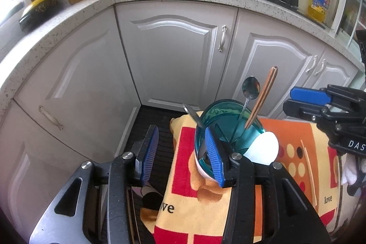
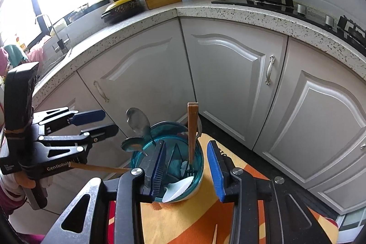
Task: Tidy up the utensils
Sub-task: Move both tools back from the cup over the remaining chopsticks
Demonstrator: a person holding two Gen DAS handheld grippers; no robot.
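A teal see-through cup (image 1: 228, 125) (image 2: 169, 152) stands on a patterned towel. It holds metal spoons (image 2: 136, 120), a pair of wooden chopsticks (image 1: 263, 95) (image 2: 192, 127), a knife (image 1: 192, 114), a dark fork and a white plastic spoon (image 2: 178, 189). My left gripper (image 1: 180, 154) is open wide and empty, its right finger in front of the cup's near left side. My right gripper (image 2: 186, 169) is open over the cup's near right side and grips nothing. One loose chopstick (image 1: 308, 173) lies on the towel. Another wooden stick (image 2: 98, 168) runs level below the left gripper toward the cup.
The orange, red and yellow towel (image 1: 201, 209) (image 2: 233, 216) covers a small surface in front of grey cabinet doors (image 1: 171, 56). A dark floor mat (image 1: 155, 120) lies below. The speckled counter (image 2: 228, 10) carries a wok, cutting board, knife block and oil bottle (image 1: 320, 1).
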